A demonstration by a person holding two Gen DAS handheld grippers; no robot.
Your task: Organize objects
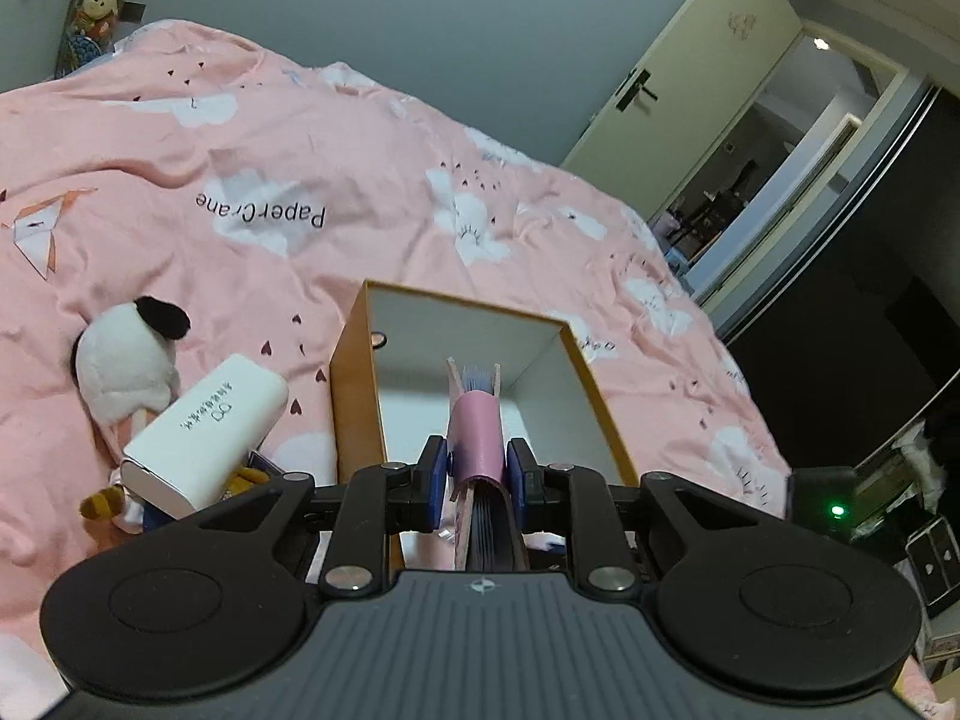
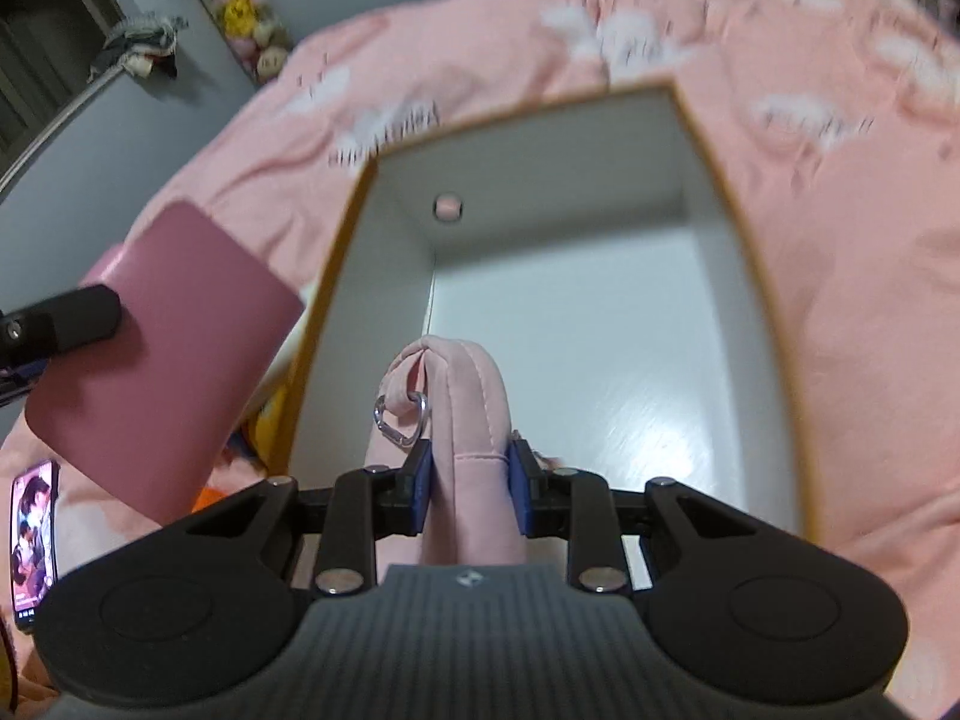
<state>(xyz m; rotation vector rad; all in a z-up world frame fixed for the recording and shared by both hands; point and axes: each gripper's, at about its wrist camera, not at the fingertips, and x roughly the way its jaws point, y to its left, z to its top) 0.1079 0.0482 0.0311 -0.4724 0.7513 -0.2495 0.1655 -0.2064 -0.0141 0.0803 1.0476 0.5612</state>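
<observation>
- One box [image 1: 354,396] on the pink bedspread [image 1: 252,138], tan outside, white inside, open at the top, and nothing lying on the part of its floor that shows.
- Two grippers in play, one load each.
- Left gripper [image 1: 478,474]: blue pads drawn close, pinching a pink notebook [image 1: 475,426] by its covers, page edges showing at the far end; it hangs above the box's near edge.
- Right gripper [image 2: 469,483]: jaws a little wider, clamped on a soft pink pouch [image 2: 465,396] with one silver clip [image 2: 401,420] on its left side, held over the box's near-left corner.
- In the right wrist view the pink notebook [image 2: 156,354] sits left of the box, outside its wall, the other gripper's black finger on it.
- Left of the box on the bedspread: one white power bank [image 1: 204,432], resting tilted on small items, and one white plush toy [image 1: 129,360] with a black ear just beyond it.
- One phone [image 2: 35,540], screen lit, lies at the near left edge.
- One round hole [image 2: 448,206] in the box's far wall.
</observation>
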